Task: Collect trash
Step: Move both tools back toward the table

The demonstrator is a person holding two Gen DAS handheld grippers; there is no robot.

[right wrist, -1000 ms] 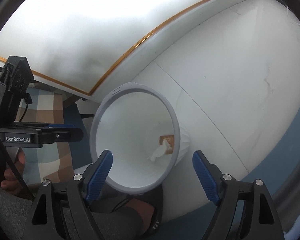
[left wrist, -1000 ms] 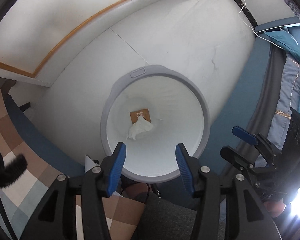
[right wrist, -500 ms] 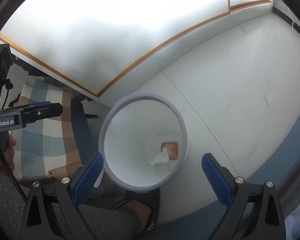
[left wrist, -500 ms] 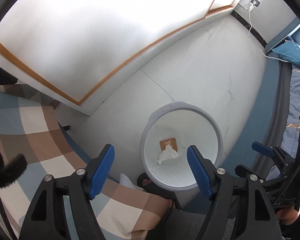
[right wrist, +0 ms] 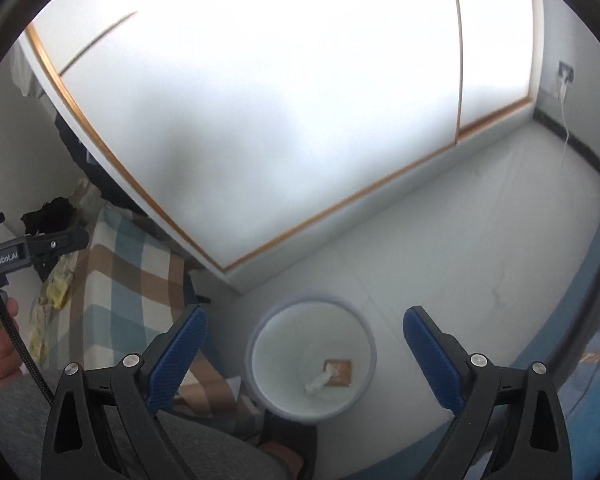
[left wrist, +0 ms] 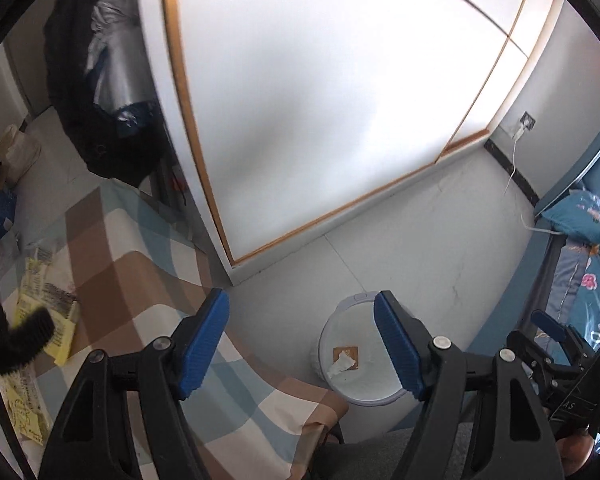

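Hanging released and empty above the trash bin [right wrist: 256,364], the right gripper [right wrist: 300,364] and left gripper [left wrist: 300,346] leave the crumpled tissue [right wrist: 320,380] inside it, while yellow wrappers [left wrist: 50,316] lie left of the bin on the checked cloth [left wrist: 140,280], nearer the left gripper.

I see a smooth, matt plastic bin [right wrist: 367,354] holding crumpled white tissue [right wrist: 318,381] and a brown card-like square [right wrist: 340,374]. The gripper pads [left wrist: 203,342] look like ribbed blue rubber on matt black plastic arms. Checked cloth [left wrist: 140,280] covers the tabletop; the floor [left wrist: 440,248] is smooth, pale tile.
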